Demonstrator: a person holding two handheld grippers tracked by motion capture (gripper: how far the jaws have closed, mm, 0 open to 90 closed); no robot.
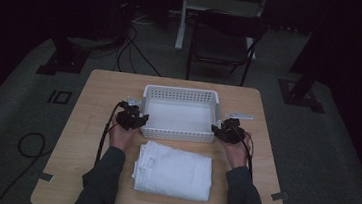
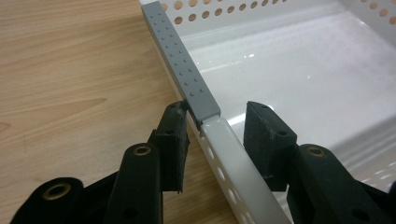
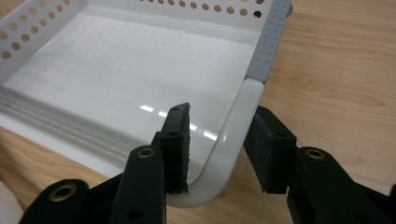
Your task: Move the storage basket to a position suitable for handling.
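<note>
Wooden table (image 1: pixel 93 103): white basket (image 1: pixel 181 95) unlabelled, towel (image 1: pixel 174 171) unmarked.

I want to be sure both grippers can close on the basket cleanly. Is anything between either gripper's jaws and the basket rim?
Nothing visible does. The left gripper is open and straddles the white basket's rim, one jaw outside, one inside. The right gripper is open astride the rim at the near corner. The folded towel lies nearer the person, apart from the basket.

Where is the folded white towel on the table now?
In the high view, the folded white towel lies on the near part of the table, just in front of the white basket and between the person's two forearms.
</note>
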